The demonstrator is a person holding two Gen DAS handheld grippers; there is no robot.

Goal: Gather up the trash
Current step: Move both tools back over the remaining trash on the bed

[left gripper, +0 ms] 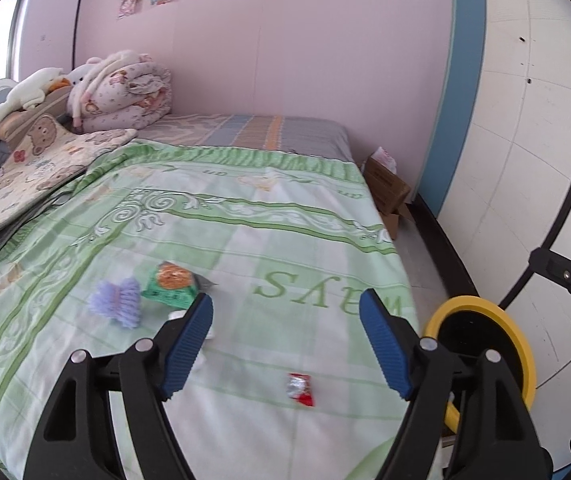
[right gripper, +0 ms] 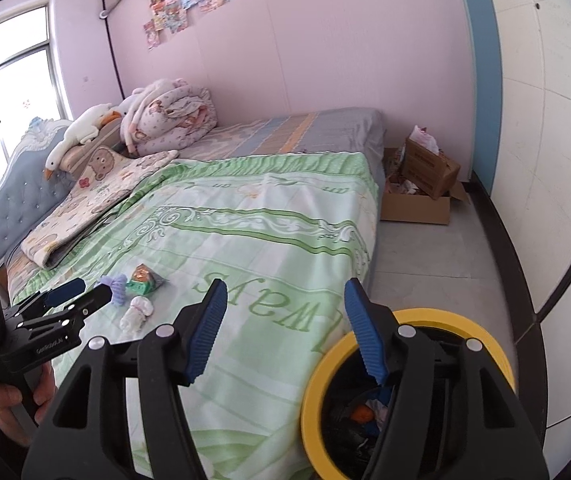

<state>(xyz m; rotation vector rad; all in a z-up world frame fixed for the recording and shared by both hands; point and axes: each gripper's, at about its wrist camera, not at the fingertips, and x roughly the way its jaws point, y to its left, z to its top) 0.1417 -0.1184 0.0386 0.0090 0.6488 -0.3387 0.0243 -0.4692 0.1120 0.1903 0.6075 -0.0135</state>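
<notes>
Left gripper (left gripper: 285, 312) spread wide, nothing between its blue pads, held over the green bedspread (left gripper: 245, 232); right gripper (right gripper: 285, 300) also spread and empty, poised at the bed's edge above the yellow-rimmed bin (right gripper: 325, 380). Trash on the bedspread: red wrapper (left gripper: 300, 389) just ahead of the left gripper; green snack packet (left gripper: 171, 285) touching a purple fluffy item (left gripper: 117, 302); white crumpled wad (right gripper: 137, 312) near them. Bin beside the bed, some scraps already inside; cardboard boxes (right gripper: 425, 176) on the floor by the wall.
</notes>
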